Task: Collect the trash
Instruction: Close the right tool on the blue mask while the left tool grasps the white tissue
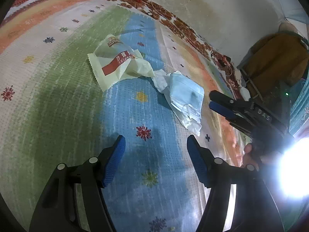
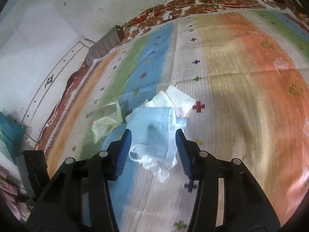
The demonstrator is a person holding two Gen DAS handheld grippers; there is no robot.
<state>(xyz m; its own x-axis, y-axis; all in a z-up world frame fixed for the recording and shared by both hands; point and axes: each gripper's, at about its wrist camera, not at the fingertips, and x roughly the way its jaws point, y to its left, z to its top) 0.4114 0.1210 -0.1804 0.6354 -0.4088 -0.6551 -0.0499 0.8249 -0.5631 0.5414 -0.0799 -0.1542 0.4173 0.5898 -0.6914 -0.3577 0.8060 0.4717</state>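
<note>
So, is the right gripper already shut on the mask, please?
No, the right gripper is open, its fingers on either side of the mask.

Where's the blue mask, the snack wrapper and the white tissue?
mask (image 2: 154, 133): right wrist view, middle of the pleated blue front.
wrapper (image 1: 115, 65): left wrist view, on its red band.
tissue (image 2: 177, 98): right wrist view, crumpled white part behind the mask.

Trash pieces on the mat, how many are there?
3: a yellow wrapper on the green and blue stripes, a white tissue beside it, and a blue face mask lying over the tissue. More may be hidden underneath.
</note>
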